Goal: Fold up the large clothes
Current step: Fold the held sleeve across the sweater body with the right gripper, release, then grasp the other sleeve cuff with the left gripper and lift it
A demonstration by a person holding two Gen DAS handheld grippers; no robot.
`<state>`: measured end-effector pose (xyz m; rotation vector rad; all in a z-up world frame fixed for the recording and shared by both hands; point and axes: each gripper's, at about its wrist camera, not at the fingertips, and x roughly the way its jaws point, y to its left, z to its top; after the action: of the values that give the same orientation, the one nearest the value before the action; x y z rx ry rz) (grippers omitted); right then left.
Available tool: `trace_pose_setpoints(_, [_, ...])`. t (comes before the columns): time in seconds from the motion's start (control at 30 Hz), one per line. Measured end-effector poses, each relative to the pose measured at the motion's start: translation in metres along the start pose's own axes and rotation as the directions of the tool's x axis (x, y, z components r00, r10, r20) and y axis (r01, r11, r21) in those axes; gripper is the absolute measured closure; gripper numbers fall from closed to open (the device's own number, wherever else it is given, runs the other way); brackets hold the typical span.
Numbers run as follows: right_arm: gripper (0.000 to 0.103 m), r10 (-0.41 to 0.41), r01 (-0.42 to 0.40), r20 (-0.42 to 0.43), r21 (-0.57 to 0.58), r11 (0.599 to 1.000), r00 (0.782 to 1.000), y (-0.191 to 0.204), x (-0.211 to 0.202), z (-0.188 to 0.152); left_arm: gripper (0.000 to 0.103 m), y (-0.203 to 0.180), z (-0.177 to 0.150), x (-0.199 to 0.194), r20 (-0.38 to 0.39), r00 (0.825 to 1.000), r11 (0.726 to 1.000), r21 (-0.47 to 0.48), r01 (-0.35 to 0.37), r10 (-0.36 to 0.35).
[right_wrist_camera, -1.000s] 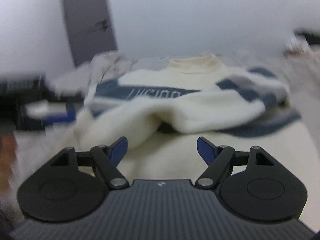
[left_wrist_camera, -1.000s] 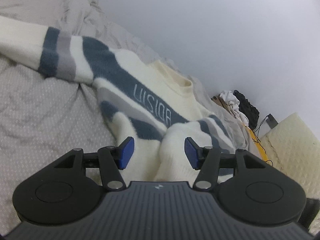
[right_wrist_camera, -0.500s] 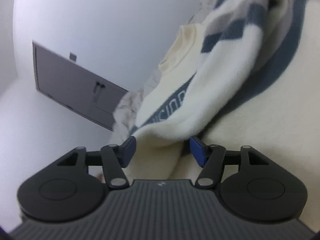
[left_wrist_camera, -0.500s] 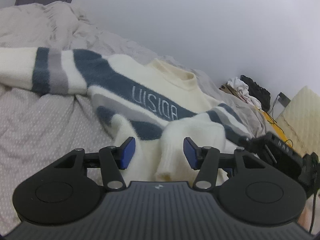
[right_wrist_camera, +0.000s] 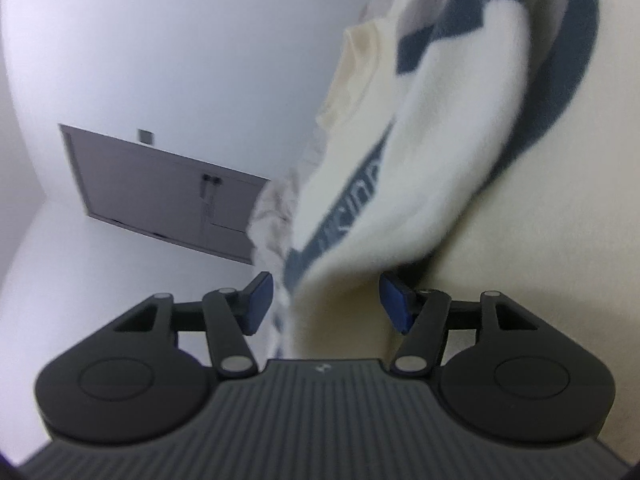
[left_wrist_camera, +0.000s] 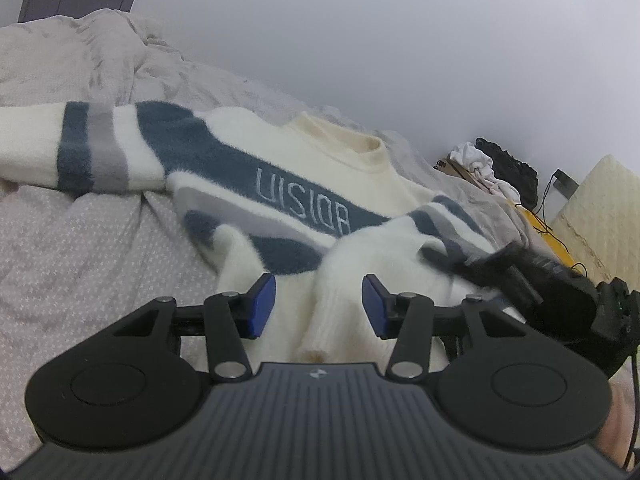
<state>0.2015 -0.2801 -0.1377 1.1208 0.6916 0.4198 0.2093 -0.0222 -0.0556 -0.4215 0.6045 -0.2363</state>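
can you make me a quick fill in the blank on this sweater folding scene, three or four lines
1. The fluffy cream sweater with blue and grey stripes lies on a grey ____ with small white dots.
2. The letters across its chest sit on a ____ band.
3. In the left wrist view, the ribbed cream cuff of a sleeve lies ____ the blue pads of the left gripper.
4. The right gripper has sweater fabric between its jaws, which have just been ____.

Missing words: bedspread; blue; between; closing

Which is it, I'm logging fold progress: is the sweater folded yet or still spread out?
Mostly spread. The sweater lies chest-up on the bed, one sleeve stretched out flat; only the other sleeve lies across its body.
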Motion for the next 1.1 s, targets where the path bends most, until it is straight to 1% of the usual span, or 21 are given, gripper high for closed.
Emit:
trace_pose_setpoints(0.03, [0.068, -0.019, 0.019, -0.003, -0.008, 1.000, 1.000, -0.001, 0.004, -0.002, 0.049, 0.001, 0.000, 0.000, 0.002, 1.000, 1.000, -0.002, -0.001, 0.001])
trace_pose_setpoints(0.07, [0.072, -0.033, 0.033, -0.005, -0.020, 0.999, 0.999, 0.000, 0.006, -0.003, 0.049, 0.001, 0.000, 0.001, 0.002, 1.000, 1.000, -0.006, 0.003, -0.003])
trace_pose_setpoints(0.1, [0.083, -0.054, 0.054, 0.001, -0.042, 0.998, 0.999, 0.003, 0.005, -0.004, 0.049, 0.002, 0.000, 0.001, 0.002, 1.000, 1.000, -0.009, 0.010, -0.010])
trace_pose_setpoints(0.13, [0.090, -0.072, 0.073, 0.011, -0.071, 0.995, 0.997, 0.007, 0.004, -0.004, 0.049, 0.002, 0.001, 0.001, 0.003, 1.000, 1.000, -0.010, 0.014, -0.014])
trace_pose_setpoints(0.23, [0.092, -0.117, 0.122, 0.037, -0.180, 0.976, 0.992, 0.027, -0.005, -0.008, 0.049, 0.003, 0.002, -0.002, 0.015, 0.999, 0.999, -0.021, 0.036, -0.035])
trace_pose_setpoints(0.3, [0.092, -0.174, 0.182, 0.052, -0.268, 0.946, 0.983, 0.041, -0.013, -0.012, 0.049, 0.005, 0.003, -0.004, 0.022, 0.998, 0.997, -0.035, 0.062, -0.061])
trace_pose_setpoints(0.37, [0.092, -0.234, 0.245, 0.072, -0.328, 0.913, 0.970, 0.048, -0.020, -0.017, 0.049, 0.004, 0.003, -0.004, 0.019, 0.996, 0.995, -0.041, 0.086, -0.085])
trace_pose_setpoints(0.43, [0.092, -0.307, 0.315, 0.077, -0.347, 0.884, 0.948, 0.043, -0.026, -0.020, 0.049, 0.001, 0.001, -0.003, 0.008, 0.994, 0.993, -0.041, 0.113, -0.113])
trace_pose_setpoints(0.5, [0.092, -0.365, 0.364, 0.065, -0.340, 0.867, 0.929, 0.028, -0.026, -0.022, 0.049, -0.004, -0.001, -0.003, -0.004, 0.990, 0.990, -0.033, 0.139, -0.140])
trace_pose_setpoints(0.53, [0.091, -0.385, 0.381, 0.059, -0.335, 0.862, 0.921, 0.020, -0.024, -0.023, 0.049, -0.007, -0.002, -0.003, -0.009, 0.988, 0.988, -0.023, 0.152, -0.153])
trace_pose_setpoints(0.6, [0.091, -0.396, 0.388, 0.044, -0.321, 0.864, 0.917, 0.011, -0.023, -0.024, 0.049, -0.015, -0.006, -0.004, -0.016, 0.986, 0.986, 0.012, 0.168, -0.168])
trace_pose_setpoints(0.7, [0.088, -0.419, 0.410, 0.060, -0.370, 0.834, 0.906, 0.018, -0.021, -0.028, 0.051, -0.030, -0.014, -0.002, -0.045, 0.982, 0.978, 0.084, 0.188, -0.185])
trace_pose_setpoints(0.73, [0.088, -0.427, 0.417, 0.066, -0.392, 0.820, 0.902, 0.022, -0.022, -0.029, 0.058, -0.035, -0.017, -0.001, -0.063, 0.981, 0.976, 0.114, 0.188, -0.181])
trace_pose_setpoints(0.8, [0.088, -0.439, 0.426, 0.074, -0.429, 0.797, 0.896, 0.032, -0.026, -0.033, 0.062, -0.043, -0.025, 0.006, -0.106, 0.984, 0.973, 0.169, 0.159, -0.143])
trace_pose_setpoints(0.87, [0.087, -0.444, 0.428, 0.076, -0.450, 0.784, 0.893, 0.038, -0.027, -0.034, 0.066, -0.047, -0.033, 0.013, -0.146, 0.985, 0.972, 0.200, 0.124, -0.096])
trace_pose_setpoints(0.9, [0.085, -0.447, 0.429, 0.073, -0.455, 0.780, 0.892, 0.037, -0.028, -0.035, 0.067, -0.047, -0.037, 0.016, -0.165, 0.984, 0.972, 0.210, 0.106, -0.071])
trace_pose_setpoints(0.97, [0.078, -0.455, 0.433, 0.069, -0.460, 0.775, 0.888, 0.038, -0.035, -0.033, 0.070, -0.045, -0.042, 0.023, -0.199, 0.980, 0.973, 0.219, 0.071, -0.027])
trace_pose_setpoints(1.0, [0.072, -0.460, 0.437, 0.070, -0.464, 0.771, 0.885, 0.040, -0.036, -0.033, 0.070, -0.044, -0.044, 0.026, -0.211, 0.977, 0.973, 0.222, 0.059, -0.011])
trace_pose_setpoints(1.03, [0.069, -0.467, 0.443, 0.074, -0.470, 0.763, 0.881, 0.042, -0.038, -0.033, 0.070, -0.044, -0.045, 0.028, -0.214, 0.977, 0.972, 0.228, 0.054, -0.004])
trace_pose_setpoints(1.1, [0.069, -0.467, 0.444, 0.085, -0.494, 0.748, 0.880, 0.047, -0.041, -0.034, 0.070, -0.046, -0.047, 0.028, -0.209, 0.978, 0.969, 0.242, 0.044, 0.008])
